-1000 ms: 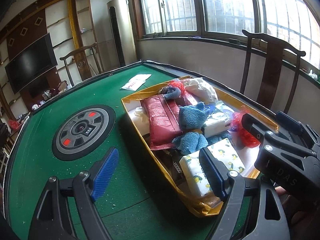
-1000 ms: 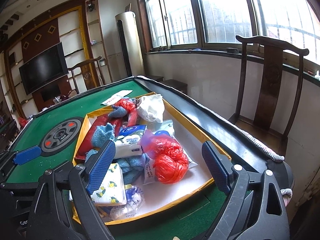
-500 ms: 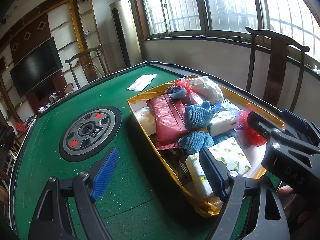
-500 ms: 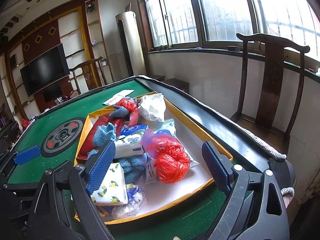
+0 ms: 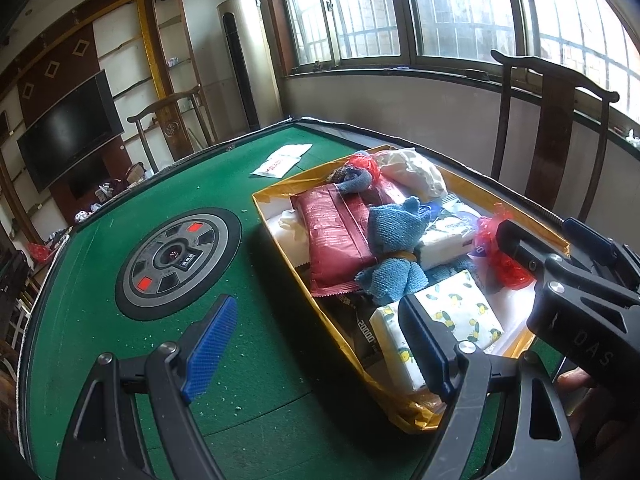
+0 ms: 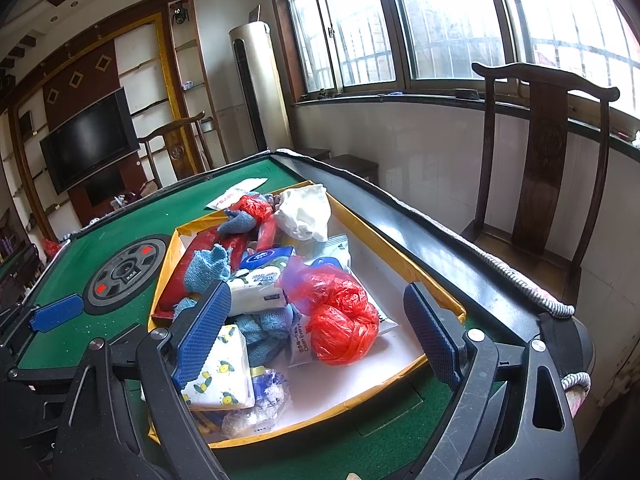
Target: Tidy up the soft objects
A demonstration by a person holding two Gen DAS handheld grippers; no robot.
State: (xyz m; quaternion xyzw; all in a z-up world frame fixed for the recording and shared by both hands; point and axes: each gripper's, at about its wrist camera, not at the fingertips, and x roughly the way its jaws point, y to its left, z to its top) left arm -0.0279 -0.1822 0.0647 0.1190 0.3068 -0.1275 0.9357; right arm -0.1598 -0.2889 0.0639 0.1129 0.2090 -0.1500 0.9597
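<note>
A yellow-rimmed box (image 5: 280,236) (image 6: 440,280) on the green table holds soft things: blue knitted cloths (image 5: 394,236) (image 6: 208,266), a dark red packet (image 5: 336,232), a lemon-print tissue pack (image 5: 460,320) (image 6: 224,368), a red plastic bag (image 6: 340,320) (image 5: 504,264), a white bag (image 6: 304,212) and wipes packs (image 6: 260,276). My left gripper (image 5: 316,344) is open and empty, above the box's near left rim. My right gripper (image 6: 316,332) is open and empty, above the box's near end; it also shows at the right in the left wrist view (image 5: 568,280).
The green table (image 5: 100,320) has a round grey centre console (image 5: 176,260) and a white leaflet (image 5: 280,160) behind the box. A dark wooden chair (image 6: 544,152) stands by the window wall on the right. Another chair (image 5: 168,128) and a TV (image 5: 68,128) are beyond.
Both grippers have drifted slightly back and up from the box, so the view of it shifts a little. Both stay open and nothing in the box has moved.
</note>
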